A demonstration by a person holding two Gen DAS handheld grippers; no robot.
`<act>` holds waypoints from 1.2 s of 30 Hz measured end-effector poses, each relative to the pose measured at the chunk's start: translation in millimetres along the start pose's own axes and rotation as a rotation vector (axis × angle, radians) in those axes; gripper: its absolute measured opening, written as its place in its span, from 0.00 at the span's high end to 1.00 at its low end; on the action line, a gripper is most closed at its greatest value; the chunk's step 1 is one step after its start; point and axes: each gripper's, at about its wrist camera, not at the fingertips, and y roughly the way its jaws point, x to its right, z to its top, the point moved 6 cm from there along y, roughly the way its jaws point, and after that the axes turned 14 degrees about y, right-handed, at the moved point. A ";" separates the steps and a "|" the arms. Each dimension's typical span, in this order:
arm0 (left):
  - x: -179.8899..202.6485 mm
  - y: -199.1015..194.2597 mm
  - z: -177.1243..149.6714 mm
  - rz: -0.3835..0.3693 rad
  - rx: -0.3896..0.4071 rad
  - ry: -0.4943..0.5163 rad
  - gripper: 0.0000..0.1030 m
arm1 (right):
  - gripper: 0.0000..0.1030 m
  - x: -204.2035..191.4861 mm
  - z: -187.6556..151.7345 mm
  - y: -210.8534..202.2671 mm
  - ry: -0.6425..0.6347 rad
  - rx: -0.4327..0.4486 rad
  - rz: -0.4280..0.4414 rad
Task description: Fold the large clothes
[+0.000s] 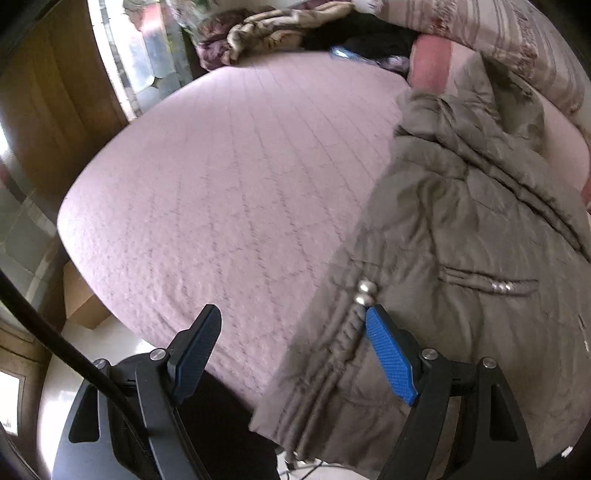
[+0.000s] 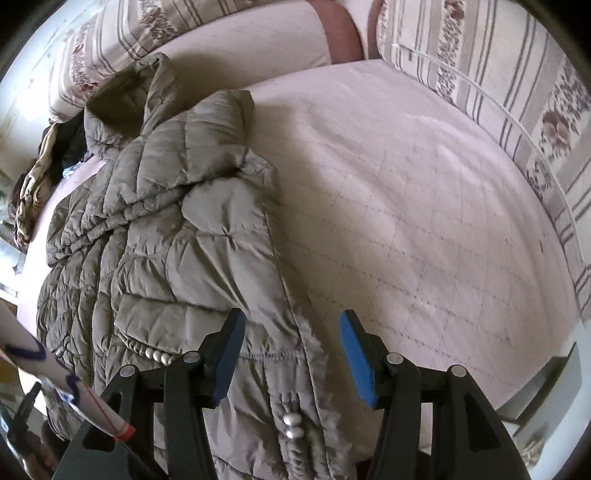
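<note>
An olive-grey quilted puffer jacket [image 1: 461, 240] lies flat on the pink quilted bed cover [image 1: 229, 184], collar toward the pillows. In the left wrist view my left gripper [image 1: 291, 314] stands open over the jacket's near left hem, its blue pad [image 1: 391, 358] beside the metal snaps [image 1: 364, 291]; bedding and the jacket's edge show between the fingers. In the right wrist view the jacket [image 2: 166, 240] fills the left half. My right gripper [image 2: 291, 317] is open above the jacket's right edge near the hem, pads clear of the fabric.
Striped floral pillows [image 2: 498, 92] line the bed's far and right sides. A crumpled brown blanket [image 1: 273, 29] and dark clothes [image 1: 362, 33] lie at the far corner. A wooden door [image 1: 55, 110] and a cardboard box [image 1: 83, 299] stand left of the bed. A person's light sleeve [image 2: 48, 373] enters at lower left.
</note>
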 end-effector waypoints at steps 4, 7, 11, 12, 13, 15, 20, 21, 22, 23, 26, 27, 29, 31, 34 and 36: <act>6.0 -23.0 18.7 -0.017 0.083 0.012 0.22 | 0.43 -31.9 8.1 -20.2 -0.049 0.031 0.039; 15.4 -32.6 41.1 -0.057 0.121 0.014 0.22 | 0.38 -78.3 16.8 -34.8 -0.103 0.055 0.069; 36.2 -32.8 72.7 -0.103 0.132 0.020 0.23 | 0.36 -138.9 24.5 -34.5 -0.162 0.060 0.077; 41.7 -32.0 80.3 -0.121 0.138 0.019 0.22 | 0.36 -157.6 27.4 -32.9 -0.188 0.069 0.071; 47.5 -30.7 89.3 -0.138 0.146 0.020 0.22 | 0.36 -176.4 30.8 -30.4 -0.214 0.080 0.066; 56.4 -26.0 107.0 -0.155 0.167 0.026 0.22 | 0.36 -207.2 36.8 -24.4 -0.250 0.097 0.060; 72.7 -0.6 147.8 -0.184 0.195 0.024 0.22 | 0.32 -287.2 63.4 7.0 -0.304 0.109 0.061; 74.7 6.1 155.2 -0.193 0.196 0.018 0.22 | 0.31 -306.2 71.1 16.2 -0.323 0.112 0.053; 76.7 15.5 163.6 -0.206 0.196 0.010 0.22 | 0.31 -325.3 79.8 25.0 -0.343 0.122 0.040; 78.0 21.2 168.3 -0.216 0.195 0.005 0.23 | 0.31 -339.9 87.4 32.1 -0.357 0.132 0.028; 79.6 40.9 179.3 -0.248 0.196 -0.001 0.23 | 0.31 -389.2 119.7 54.4 -0.398 0.187 -0.030; 78.4 47.2 180.8 -0.256 0.199 0.002 0.22 | 0.31 -408.1 133.4 62.2 -0.410 0.214 -0.052; 73.0 55.0 181.1 -0.261 0.206 0.004 0.23 | 0.30 -439.7 158.0 75.8 -0.413 0.256 -0.083; 65.3 62.5 181.1 -0.253 0.202 0.007 0.23 | 0.28 -465.3 179.8 88.1 -0.398 0.274 -0.094; 52.5 72.2 182.1 -0.268 0.182 -0.022 0.22 | 0.24 -504.1 214.1 104.6 -0.318 0.291 -0.048; 45.2 76.5 183.5 -0.286 0.173 -0.047 0.22 | 0.22 -523.6 230.2 113.6 -0.271 0.301 -0.016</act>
